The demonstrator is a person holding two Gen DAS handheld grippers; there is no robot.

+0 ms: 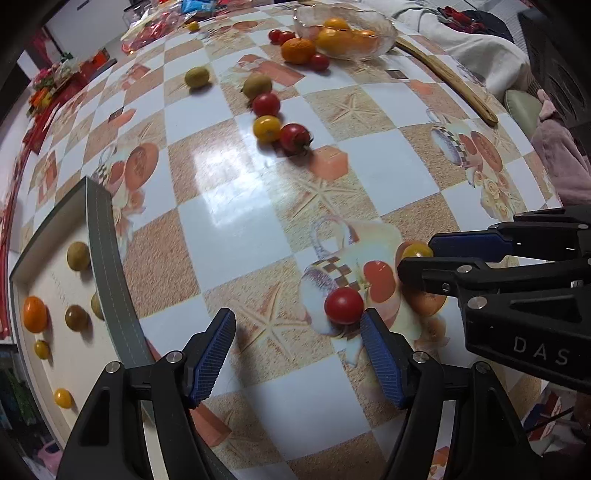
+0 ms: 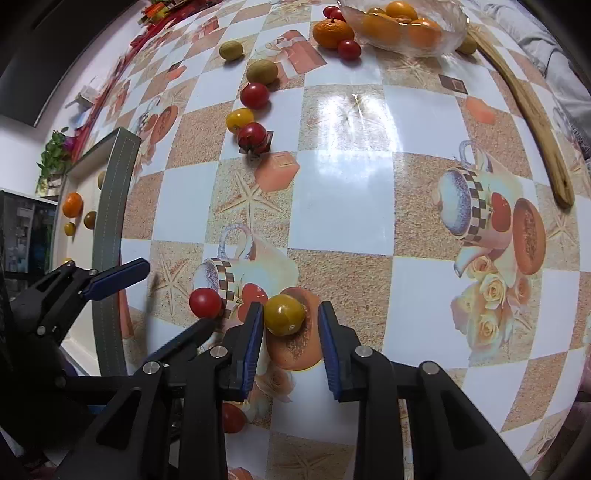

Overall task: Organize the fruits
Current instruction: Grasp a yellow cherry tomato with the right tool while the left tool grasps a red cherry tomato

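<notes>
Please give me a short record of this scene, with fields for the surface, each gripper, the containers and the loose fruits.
surface: table with checkered printed cloth
left gripper: open, red tomato near its right finger
right gripper: open, around yellow tomato, not closed on it
tray: at left, holds several small fruits
glass bowl: far side, holds orange fruits
loose fruits: line of tomatoes and green fruits mid-table
other: wooden spatula

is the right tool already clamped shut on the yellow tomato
No, the right tool is open: its fingers stand either side of the yellow tomato, with a clear gap on the right side.
</notes>
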